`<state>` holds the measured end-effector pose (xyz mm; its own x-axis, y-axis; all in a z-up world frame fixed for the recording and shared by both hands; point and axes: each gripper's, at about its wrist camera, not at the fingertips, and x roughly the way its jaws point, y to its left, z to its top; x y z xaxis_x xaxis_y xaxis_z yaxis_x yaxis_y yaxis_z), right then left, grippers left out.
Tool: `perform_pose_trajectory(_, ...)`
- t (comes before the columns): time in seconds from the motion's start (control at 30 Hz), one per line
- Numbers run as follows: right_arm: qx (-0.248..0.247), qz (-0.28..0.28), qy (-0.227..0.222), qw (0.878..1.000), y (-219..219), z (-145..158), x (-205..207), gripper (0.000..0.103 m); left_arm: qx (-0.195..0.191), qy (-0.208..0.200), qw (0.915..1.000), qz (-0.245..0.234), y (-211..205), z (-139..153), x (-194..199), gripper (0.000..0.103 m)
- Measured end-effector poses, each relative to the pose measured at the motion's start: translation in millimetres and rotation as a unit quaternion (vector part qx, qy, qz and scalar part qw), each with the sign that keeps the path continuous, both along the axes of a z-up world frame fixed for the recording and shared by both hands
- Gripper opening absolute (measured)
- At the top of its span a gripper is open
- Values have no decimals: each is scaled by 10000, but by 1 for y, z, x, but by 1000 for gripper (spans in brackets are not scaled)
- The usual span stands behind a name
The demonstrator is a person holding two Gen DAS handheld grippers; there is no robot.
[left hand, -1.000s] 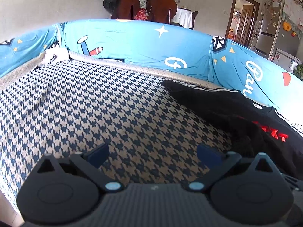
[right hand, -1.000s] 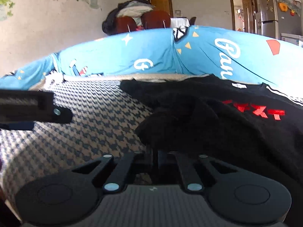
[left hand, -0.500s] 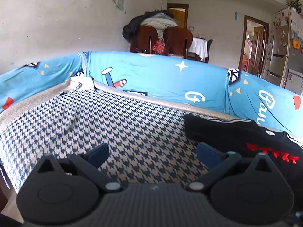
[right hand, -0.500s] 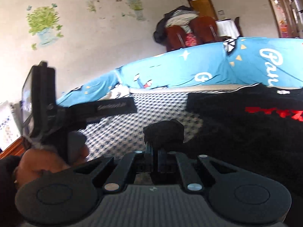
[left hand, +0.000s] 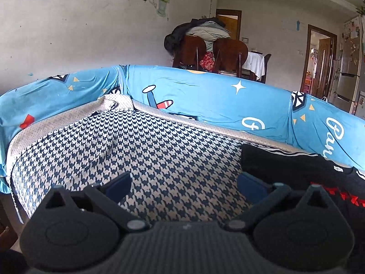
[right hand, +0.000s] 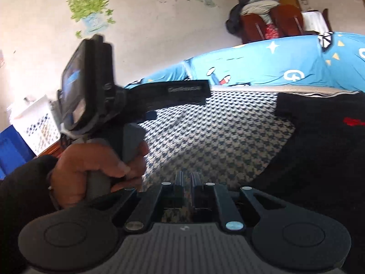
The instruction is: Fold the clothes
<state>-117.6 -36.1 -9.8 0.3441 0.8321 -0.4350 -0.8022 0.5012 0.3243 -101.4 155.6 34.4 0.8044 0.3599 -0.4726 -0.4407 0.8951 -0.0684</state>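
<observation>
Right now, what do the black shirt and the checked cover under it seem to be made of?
The black shirt looks like soft matte knit, probably cotton: it drapes in limp folds, with red lettering on it. The checked cover seems a woven fabric with a houndstooth pattern, matte and slightly wrinkled; the fibre cannot be told.

A sofa (left hand: 205,105) in blue printed covers carries it all; over its seat lies a houndstooth throw (left hand: 148,159), rumpled near the far corner, and on the throw's right side a black garment (left hand: 296,171) with red lettering lies spread
</observation>
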Motion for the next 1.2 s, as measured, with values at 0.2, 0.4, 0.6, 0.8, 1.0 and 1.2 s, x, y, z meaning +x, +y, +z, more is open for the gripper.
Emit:
perform_pose_trajectory(0.2,-213,-581,-91,9980,-16,-2,-3,10,8,49,9995,-302,-10,-3,-1,103)
perform_pose_trajectory(0.4,-414,-1464,-54,9883,-53,-6,-4,10,-71,318,9947,-974,-33,-17,4,103)
perform_pose_trajectory(0.6,-580,-2589,95,9641,-95,-11,-9,11,-63,649,9838,-1668,-65,-36,5,103)
perform_pose_trajectory(0.8,-619,-3993,327,9141,-151,-11,-14,12,-42,824,9750,-2062,-87,-49,7,103)
perform_pose_trajectory(1.0,-807,-5358,569,8386,-211,-11,-21,12,-148,968,9729,-2096,-90,-59,12,103)
perform_pose_trajectory(1.2,-833,-6375,941,7601,-259,-19,-30,31,-230,1044,9731,-2040,-90,-64,17,103)
